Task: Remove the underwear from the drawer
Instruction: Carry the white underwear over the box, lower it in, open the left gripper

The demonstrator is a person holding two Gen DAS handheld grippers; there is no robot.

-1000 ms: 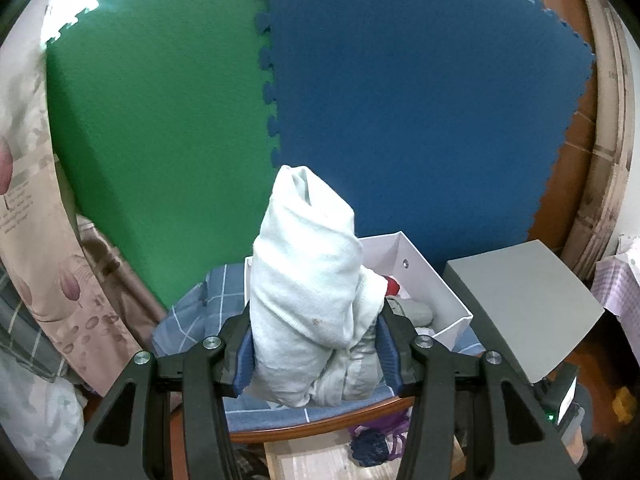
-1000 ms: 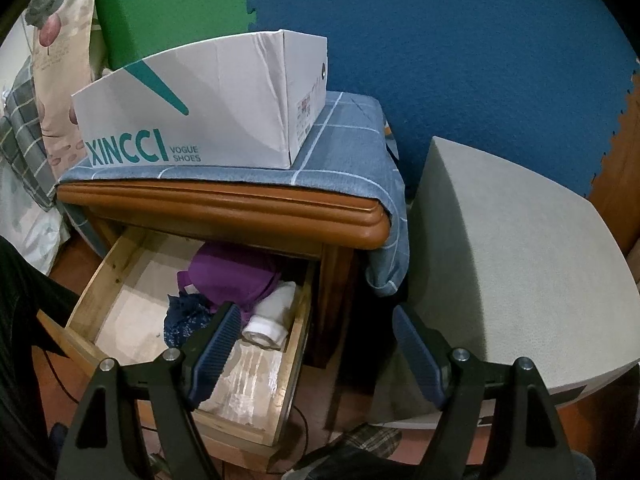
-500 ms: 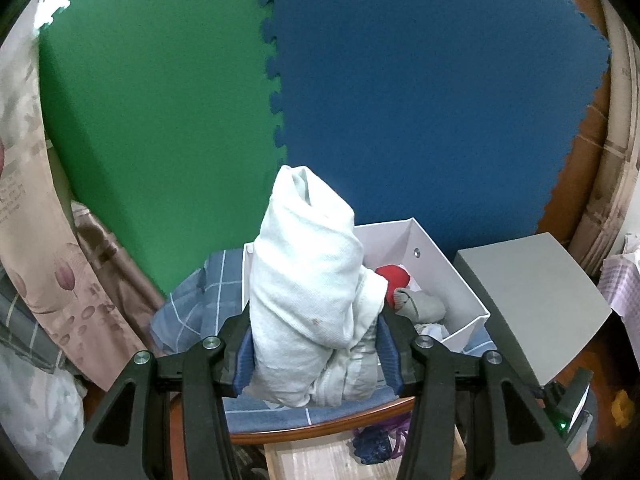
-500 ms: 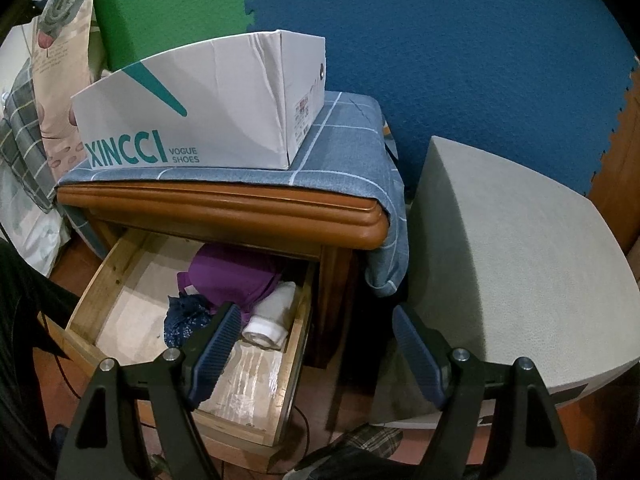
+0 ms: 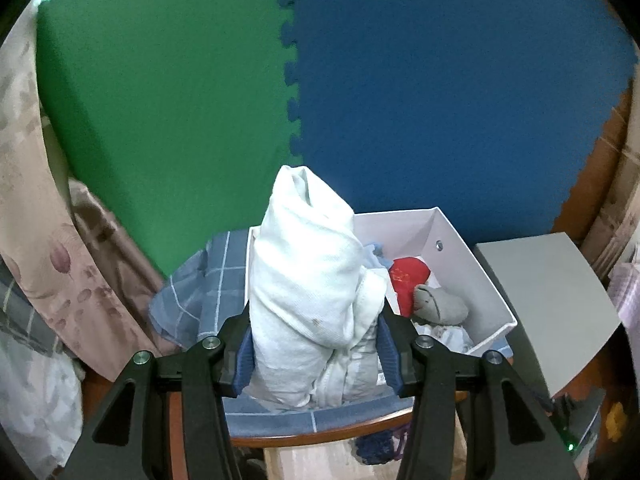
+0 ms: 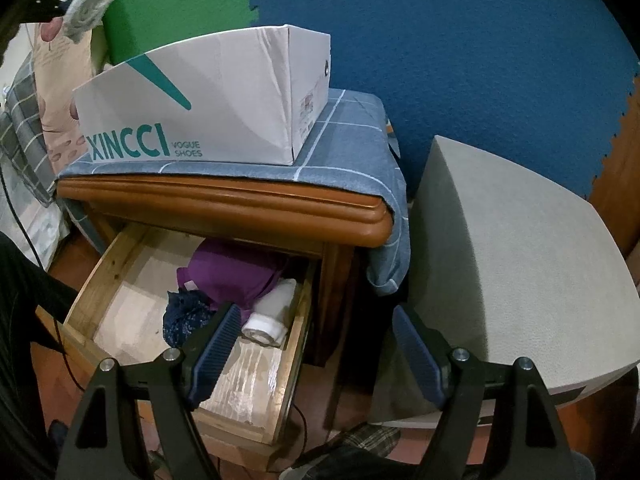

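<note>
My left gripper point(image 5: 316, 354) is shut on a rolled white underwear bundle point(image 5: 308, 288) and holds it above the white shoe box point(image 5: 472, 264) on the nightstand. The box holds red point(image 5: 410, 280) and grey point(image 5: 438, 306) garments. My right gripper point(image 6: 316, 344) is open and empty, hovering in front of the open wooden drawer point(image 6: 128, 256). The drawer holds a purple garment point(image 6: 232, 272), a dark blue lace piece point(image 6: 184, 314) and a white roll point(image 6: 272, 314).
The shoe box point(image 6: 208, 104) stands on a blue checked cloth point(image 6: 344, 152) over the wooden nightstand point(image 6: 240, 208). A grey stool point(image 6: 520, 264) stands to the right. Green and blue foam mats point(image 5: 440, 100) cover the wall. Floral bedding point(image 5: 48, 240) lies left.
My left gripper has moved with the white bundle toward the shoe box, so more of the box's inside shows. The right gripper has barely moved.
</note>
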